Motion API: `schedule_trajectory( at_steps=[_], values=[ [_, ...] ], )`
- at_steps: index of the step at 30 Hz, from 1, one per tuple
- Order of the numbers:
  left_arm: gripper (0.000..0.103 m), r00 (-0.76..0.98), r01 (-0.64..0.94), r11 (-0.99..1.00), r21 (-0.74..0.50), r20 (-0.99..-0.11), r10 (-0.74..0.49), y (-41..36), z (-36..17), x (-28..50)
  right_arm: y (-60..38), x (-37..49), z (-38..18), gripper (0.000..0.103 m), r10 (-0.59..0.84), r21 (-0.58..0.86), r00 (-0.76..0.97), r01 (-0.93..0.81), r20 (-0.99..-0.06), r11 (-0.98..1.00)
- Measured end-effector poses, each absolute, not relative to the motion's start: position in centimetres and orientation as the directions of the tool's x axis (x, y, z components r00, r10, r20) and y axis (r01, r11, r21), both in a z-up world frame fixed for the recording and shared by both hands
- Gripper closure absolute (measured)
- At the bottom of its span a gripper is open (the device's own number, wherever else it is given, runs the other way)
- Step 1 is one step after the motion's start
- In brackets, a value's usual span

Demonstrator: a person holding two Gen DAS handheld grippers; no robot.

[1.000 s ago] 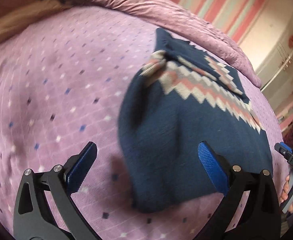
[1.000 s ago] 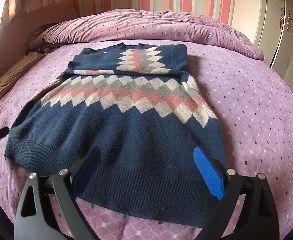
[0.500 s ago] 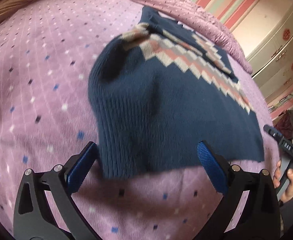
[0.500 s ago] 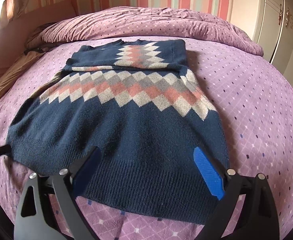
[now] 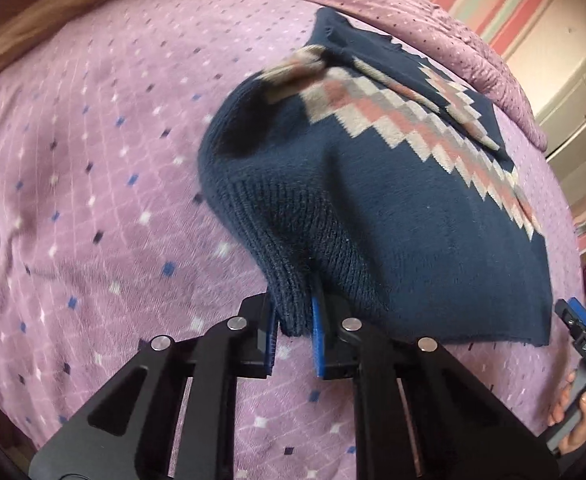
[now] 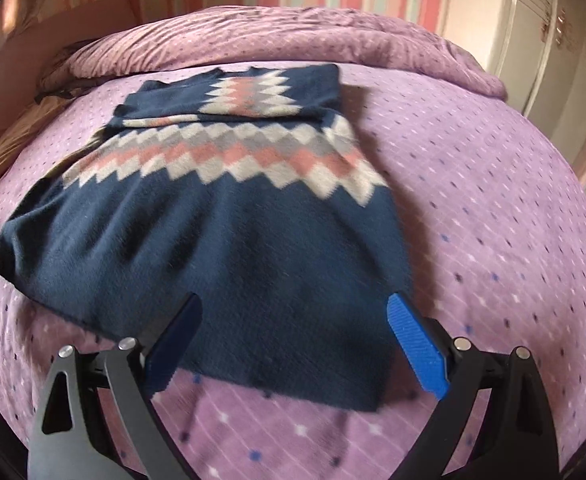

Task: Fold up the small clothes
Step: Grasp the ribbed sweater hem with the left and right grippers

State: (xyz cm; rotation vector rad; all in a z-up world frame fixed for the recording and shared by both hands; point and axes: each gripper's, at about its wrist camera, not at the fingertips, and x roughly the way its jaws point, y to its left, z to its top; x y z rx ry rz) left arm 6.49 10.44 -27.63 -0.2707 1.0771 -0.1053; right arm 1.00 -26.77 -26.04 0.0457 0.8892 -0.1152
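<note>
- Jaws of the left gripper [image 5: 295,328] have just been closing and now pinch the ribbed hem corner of the navy knit sweater with a pink, grey and cream zigzag band [image 5: 393,200]; blue pads press the bunched fabric from both sides, low centre of the left wrist view.
- Sweater rises from that pinch toward the upper right of the frame, the hem corner lifted off the purple quilted bedspread with small diamond dots [image 5: 93,200].
- Right gripper [image 6: 293,344] jaws stand wide, nothing between the pads touching them; the sweater [image 6: 221,240] hem lies under and between the two blue fingers, low centre of the right wrist view.
- Sweater spreads from there toward upper centre, sleeves folded across its top.
- A hand [image 5: 573,420] on the right gripper's handle shows at the lower right edge of the left wrist view.
</note>
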Motion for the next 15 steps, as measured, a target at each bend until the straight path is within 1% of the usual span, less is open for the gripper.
schedule_trajectory(
  at_steps=[2, 4, 8, 9, 10, 11, 12, 13, 15],
  values=[
    [0.091, 0.471, -0.031, 0.964, -0.262, -0.855, -0.218, 9.7, -27.6, 6.9, -28.4, 0.6, -26.9, 0.009, -0.058, 0.040, 0.573, 0.157, -0.817, 0.987],
    [0.091, 0.469, -0.022, 0.965, -0.260, -0.856, -0.220, 9.3, -27.5, 7.2, -29.4, 0.2, -27.9, 0.009, -0.053, 0.056, 0.537, 0.183, -0.842, 0.981],
    [0.091, 0.472, -0.003, 0.971, -0.237, -0.857, -0.208, 8.7, -27.2, 7.3, -30.4, -0.5, -29.1, 0.009, -0.024, 0.095, 0.508, 0.207, -0.861, 0.974],
    [0.091, 0.472, -0.001, 0.971, -0.238, -0.856, -0.209, 8.6, -27.2, 7.3, -30.5, -0.5, -29.4, 0.013, 0.001, 0.122, 0.500, 0.209, -0.866, 0.970],
    [0.090, 0.471, 0.001, 0.971, -0.239, -0.857, -0.211, 8.7, -27.2, 7.3, -30.5, -0.5, -29.8, 0.021, 0.035, 0.159, 0.495, 0.211, -0.868, 0.965],
    [0.090, 0.470, 0.003, 0.972, -0.235, -0.858, -0.208, 8.7, -27.1, 7.2, -30.3, -0.4, -30.1, 0.035, 0.056, 0.178, 0.487, 0.208, -0.872, 0.962],
    [0.090, 0.469, 0.003, 0.973, -0.232, -0.859, -0.206, 8.8, -27.2, 7.2, -29.8, -0.3, -30.4, 0.040, 0.036, 0.152, 0.471, 0.211, -0.881, 0.966],
    [0.090, 0.466, 0.002, 0.973, -0.231, -0.861, -0.205, 8.9, -27.2, 7.1, -29.4, -0.3, -30.6, 0.043, 0.007, 0.118, 0.468, 0.209, -0.884, 0.971],
    [0.090, 0.460, -0.002, 0.973, -0.232, -0.864, -0.205, 9.2, -27.4, 7.0, -28.9, -0.2, -30.8, 0.057, -0.017, 0.080, 0.459, 0.190, -0.888, 0.979]
  ],
)
